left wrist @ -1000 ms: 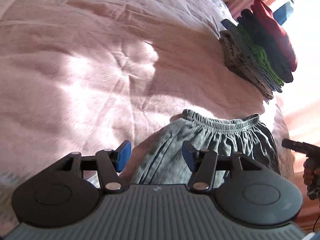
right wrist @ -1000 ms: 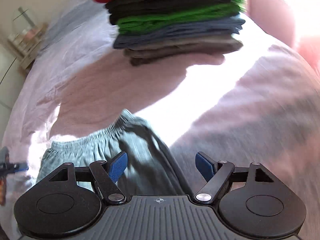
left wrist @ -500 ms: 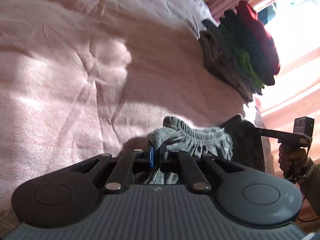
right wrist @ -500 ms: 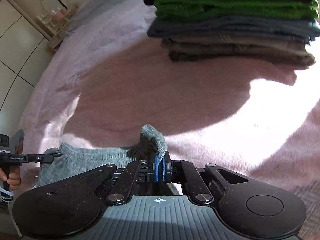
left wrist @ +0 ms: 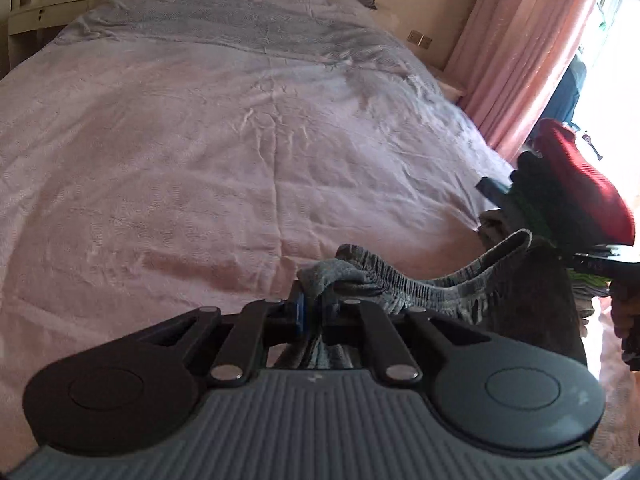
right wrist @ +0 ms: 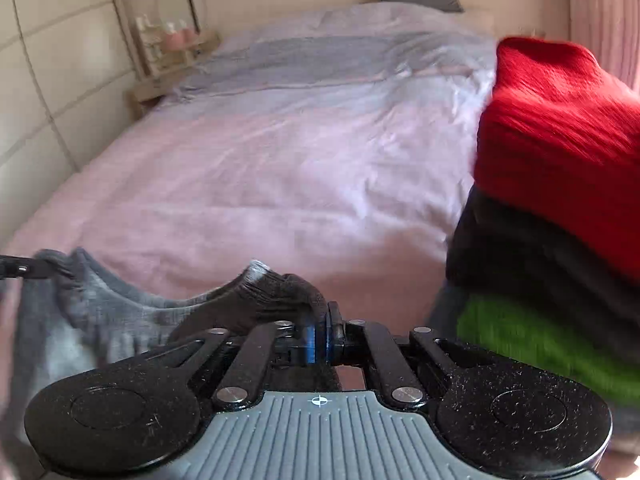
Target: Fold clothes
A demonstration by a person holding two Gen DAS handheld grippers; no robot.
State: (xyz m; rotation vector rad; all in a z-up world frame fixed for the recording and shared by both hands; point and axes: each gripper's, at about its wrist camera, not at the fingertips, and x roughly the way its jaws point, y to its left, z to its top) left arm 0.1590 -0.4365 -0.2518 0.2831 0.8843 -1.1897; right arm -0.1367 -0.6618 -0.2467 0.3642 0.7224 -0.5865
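Note:
Grey shorts (left wrist: pixel 420 284) with an elastic waistband hang stretched between my two grippers above the pink bed (left wrist: pixel 200 160). My left gripper (left wrist: pixel 314 312) pinches one corner of the waistband; its jaws are opening slightly, with the cloth still between the blue pads. The right gripper (right wrist: pixel 318 338) is shut on the other waistband corner, and the shorts (right wrist: pixel 120 300) sag away to its left. At the left edge of the right wrist view the left gripper (right wrist: pixel 20 268) holds the far corner. In the left wrist view the right gripper (left wrist: pixel 600 266) shows at the right edge.
A stack of folded clothes (right wrist: pixel 560 160), red on top, then dark and green layers, stands close on the right, also seen in the left wrist view (left wrist: pixel 560 200). Pink curtains (left wrist: pixel 520 60) hang beyond it. A shelf with bottles (right wrist: pixel 172 48) stands left of the bed's head.
Both grippers closed on the shorts' waistband corners and lifted them off the bed. Both have swung so the views now look along the bed, with the stack closer on the right.

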